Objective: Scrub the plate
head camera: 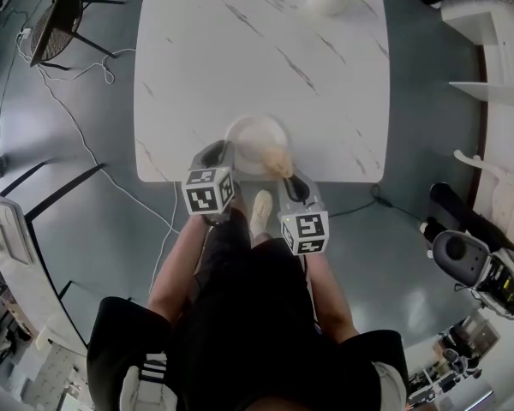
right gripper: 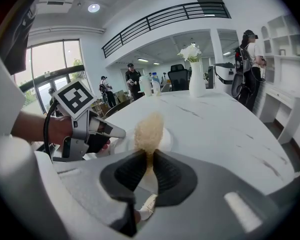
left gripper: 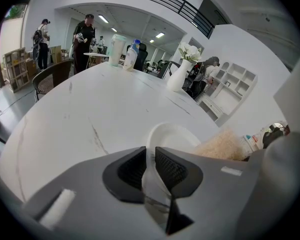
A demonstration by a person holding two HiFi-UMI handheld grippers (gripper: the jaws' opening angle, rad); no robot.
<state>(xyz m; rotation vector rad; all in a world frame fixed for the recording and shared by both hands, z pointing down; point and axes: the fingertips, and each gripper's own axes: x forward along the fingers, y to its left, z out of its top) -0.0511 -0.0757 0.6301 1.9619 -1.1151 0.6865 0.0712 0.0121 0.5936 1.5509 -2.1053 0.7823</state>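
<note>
White round plate (head camera: pixel 253 135) steadied on the marble surface (head camera: pixel 240 50).
Left gripper (left gripper: pixel 150 156) pinches its near rim; right gripper (right gripper: pixel 149 156) clamps a tan fibrous scrubber (right gripper: pixel 149 128) over its lower-right part.

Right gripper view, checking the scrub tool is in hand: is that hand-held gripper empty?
No, the right hand-held gripper has its jaws pinched on a tan scrubber.
</note>
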